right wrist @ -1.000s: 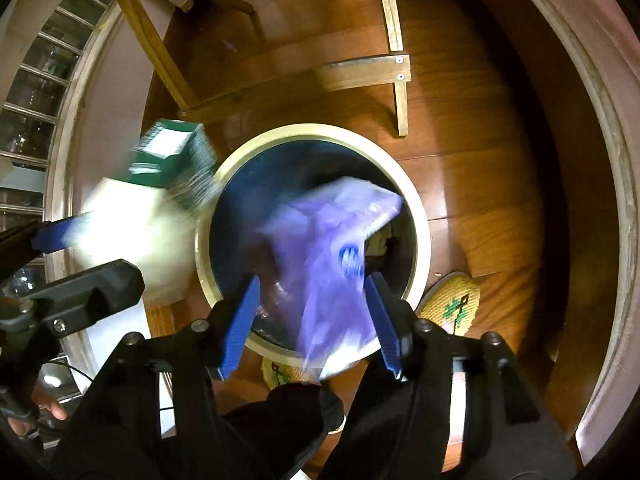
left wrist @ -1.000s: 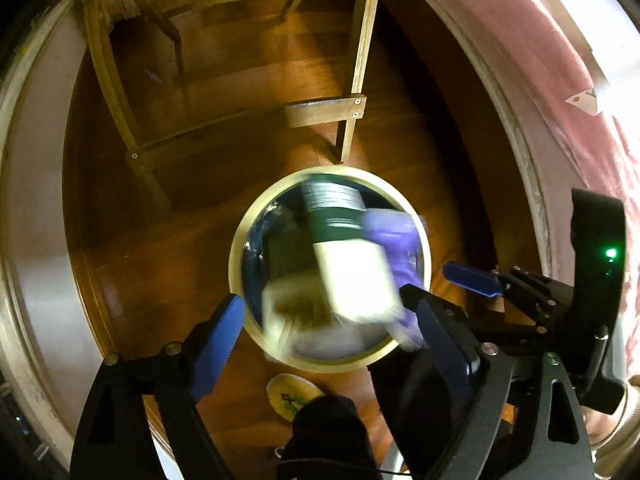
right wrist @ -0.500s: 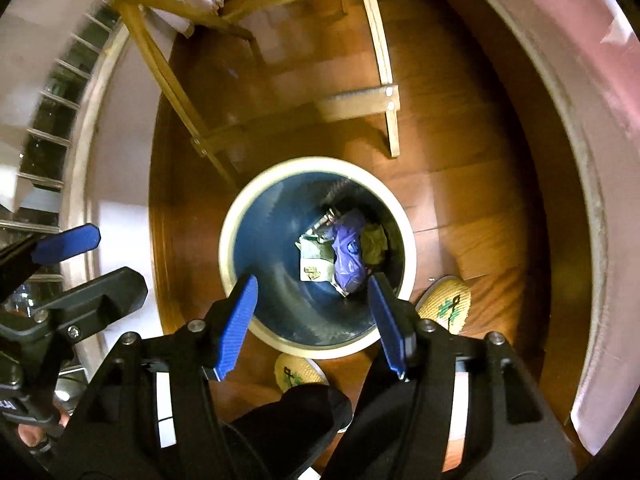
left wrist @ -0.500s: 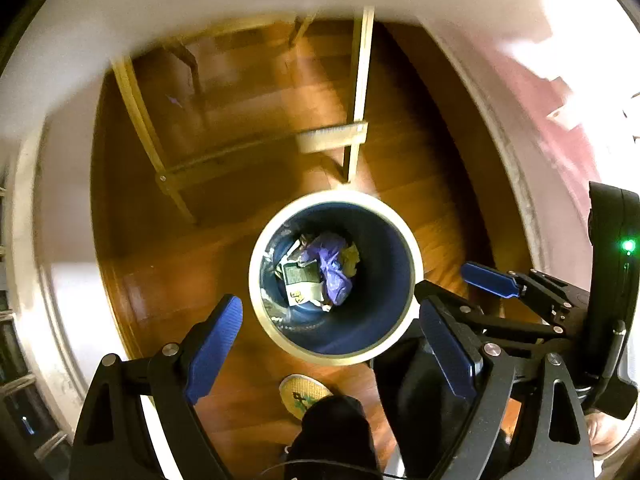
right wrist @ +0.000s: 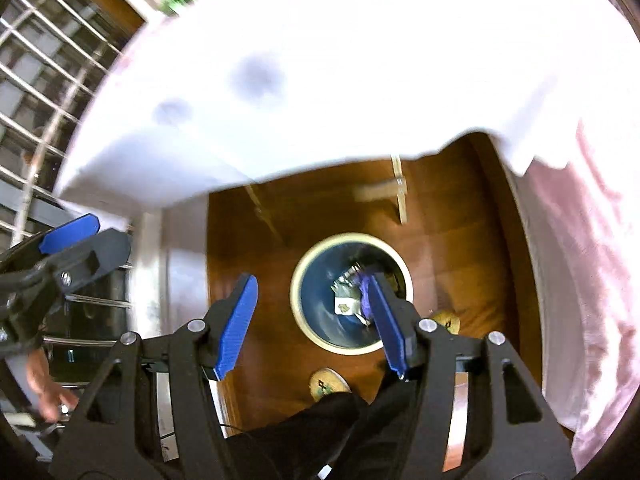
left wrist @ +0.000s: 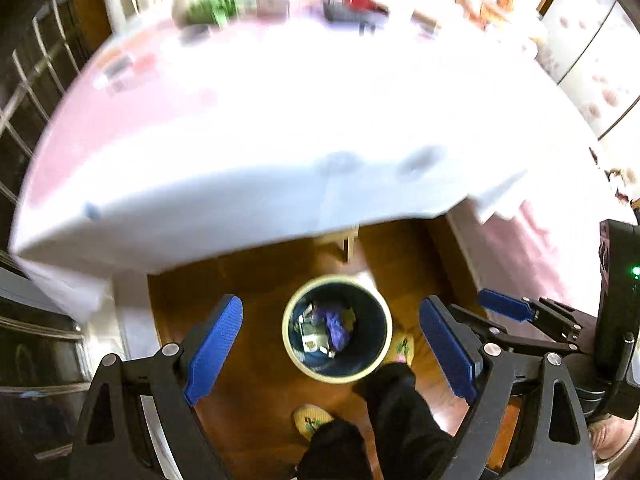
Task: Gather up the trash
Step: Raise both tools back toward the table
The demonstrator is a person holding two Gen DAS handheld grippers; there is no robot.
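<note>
Left wrist view: trash [left wrist: 326,328] lies in the bin [left wrist: 294,354] on the wood floor [left wrist: 248,392], directly below us. Left gripper [left wrist: 334,352] and right gripper [right wrist: 312,320] both spread wide, nothing held. Next pick likely sits on the table [left wrist: 256,128]; we should raise level and approach slowly, since views blur.

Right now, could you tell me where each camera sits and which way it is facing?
Left wrist: rides the left tongs, faces down over the table edge at the trash bin; open blue fingers, dark trouser legs, slippers and the right tongs show.
Right wrist: rides the right tongs, faces down at the trash bin; the left tongs and a hand show.
Shared: bin, wood floor, white tablecloth.
</note>
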